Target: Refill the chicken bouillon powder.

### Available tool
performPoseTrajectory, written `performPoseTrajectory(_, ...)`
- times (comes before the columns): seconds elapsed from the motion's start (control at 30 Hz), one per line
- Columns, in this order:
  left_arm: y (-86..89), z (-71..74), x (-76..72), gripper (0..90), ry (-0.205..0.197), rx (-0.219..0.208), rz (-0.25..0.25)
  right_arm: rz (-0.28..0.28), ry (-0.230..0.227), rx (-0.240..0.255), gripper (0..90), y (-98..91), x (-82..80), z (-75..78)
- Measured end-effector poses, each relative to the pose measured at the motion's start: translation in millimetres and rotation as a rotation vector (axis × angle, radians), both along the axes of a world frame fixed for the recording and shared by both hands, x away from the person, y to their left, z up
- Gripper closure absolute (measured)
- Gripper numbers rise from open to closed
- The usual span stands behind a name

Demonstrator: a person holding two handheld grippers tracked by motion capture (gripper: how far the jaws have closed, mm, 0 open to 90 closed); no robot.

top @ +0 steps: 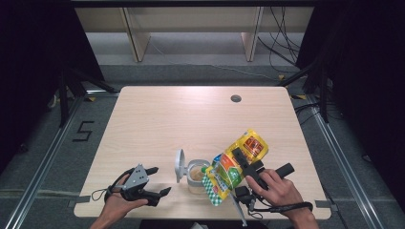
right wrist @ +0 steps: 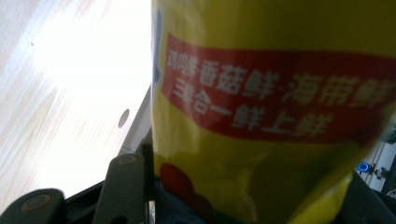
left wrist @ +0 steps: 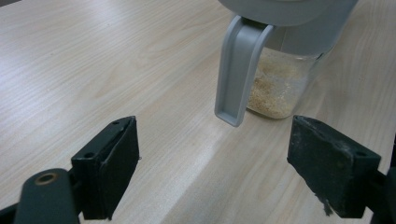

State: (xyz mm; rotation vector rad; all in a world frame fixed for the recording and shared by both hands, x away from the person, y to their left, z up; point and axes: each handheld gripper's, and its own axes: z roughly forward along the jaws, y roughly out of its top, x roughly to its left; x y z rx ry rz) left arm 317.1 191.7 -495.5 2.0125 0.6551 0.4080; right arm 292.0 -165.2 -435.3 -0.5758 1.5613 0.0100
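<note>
Two bare forearms, with no sleeves worn, are seen at the bottom edge of the high view. The left black two-jaw gripper [top: 157, 181] is topped by a grey three-cornered plate, and a thin black cable is looped from it around the wrist. Its flat, rectangular black jaw pads [left wrist: 111, 165] are scuffed and carried on matte black arms fitted with round rivets. The right black gripper [top: 249, 165] is built with a cylindrical black handle and a black cable.

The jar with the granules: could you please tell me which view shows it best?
The high view: the jar shows whole, lid flipped open, with the yellow bag tilted at its mouth. The left gripper view gives a close look at its lower part and the pale granules inside. The right gripper view shows the bag's red label.
</note>
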Motion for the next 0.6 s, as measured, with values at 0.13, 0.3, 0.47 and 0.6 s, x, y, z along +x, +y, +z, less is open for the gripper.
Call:
performPoseTrajectory(0.13,-0.2,-0.2,0.1,16.3,0.001,0.0,-0.001,-0.019,-0.01,-0.035,51.5,-1.0,-1.8,2.2)
performPoseTrajectory(0.3,-0.9,-0.3,-1.6,16.3,0.017,-0.028,0.011,-0.004,0.018,0.014,51.6,0.9,-1.2,-3.5)
performPoseTrajectory(0.47,-0.2,-0.2,0.2,16.3,0.0,-0.001,0.0,-0.002,0.026,0.011,51.6,0.0,-0.4,-3.6)
performPoseTrajectory(0.6,-0.1,0.1,0.1,16.3,-0.004,0.002,-0.002,0.002,0.024,0.006,51.6,0.3,-0.1,-3.3)
